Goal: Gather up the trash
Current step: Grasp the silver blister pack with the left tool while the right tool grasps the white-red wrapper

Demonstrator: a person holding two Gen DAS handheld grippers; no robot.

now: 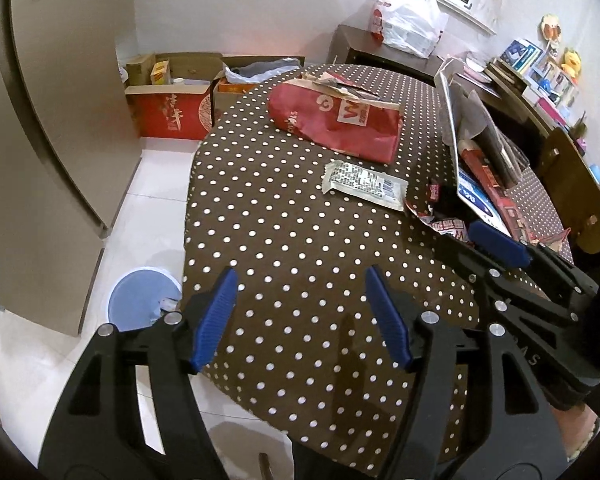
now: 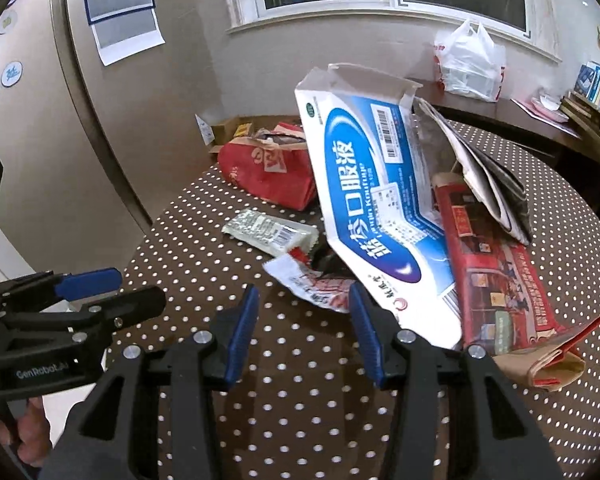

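Observation:
Trash lies on a brown polka-dot table point(image 1: 284, 240). A red paper bag point(image 1: 336, 120) lies at the far side, also in the right wrist view point(image 2: 272, 176). A clear printed wrapper point(image 1: 364, 184) point(image 2: 268, 232) lies in the middle. A crumpled red-and-white wrapper point(image 2: 320, 284) point(image 1: 440, 216) lies just ahead of my right gripper point(image 2: 304, 300), which is open and empty. A blue-and-white medicine box point(image 2: 376, 208) leans beside it, with a red printed bag point(image 2: 496, 272) and folded newspaper point(image 2: 488, 184). My left gripper point(image 1: 300, 284) is open and empty above the table's near edge.
A blue-lidded bin point(image 1: 144, 300) stands on the white floor left of the table. Cardboard boxes point(image 1: 168, 108) sit against the far wall. A white plastic bag point(image 1: 412, 20) rests on a dark cabinet. A tall beige cupboard point(image 1: 52, 128) stands at the left.

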